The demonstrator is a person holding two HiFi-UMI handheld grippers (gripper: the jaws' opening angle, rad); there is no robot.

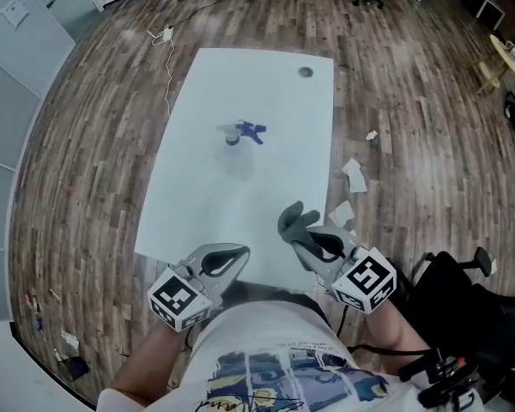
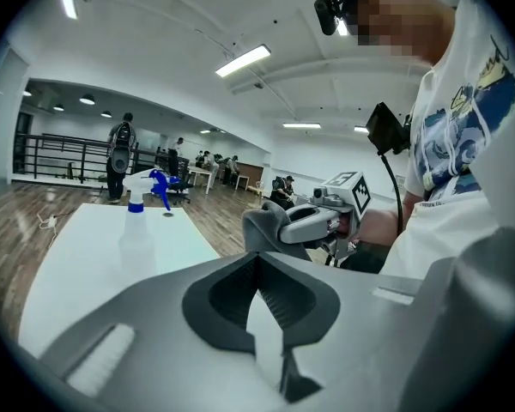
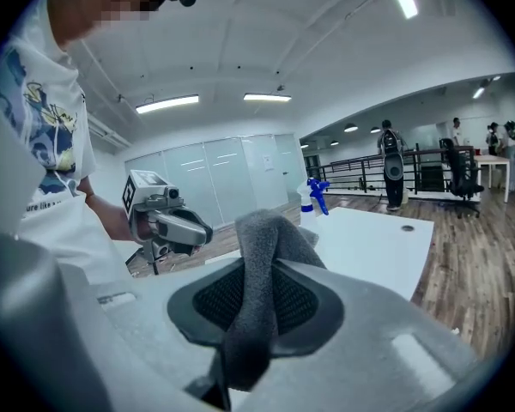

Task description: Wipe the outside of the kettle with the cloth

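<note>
No kettle shows in any view. A grey cloth (image 1: 295, 220) is bunched between the jaws of my right gripper (image 1: 297, 232), which is shut on it just off the near edge of the white table (image 1: 240, 197). In the right gripper view the cloth (image 3: 269, 239) sticks up out of the closed jaws. My left gripper (image 1: 240, 251) hangs at the table's near edge, to the left of the right one, shut with nothing in it. In the left gripper view its jaws meet and the right gripper (image 2: 279, 226) with the cloth (image 2: 259, 227) is just ahead.
A clear spray bottle (image 1: 240, 134) with a blue trigger stands mid-table. A round cable hole (image 1: 305, 72) is at the table's far end. Paper scraps (image 1: 354, 174) lie on the wooden floor to the right. A black chair (image 1: 463, 290) is near my right side.
</note>
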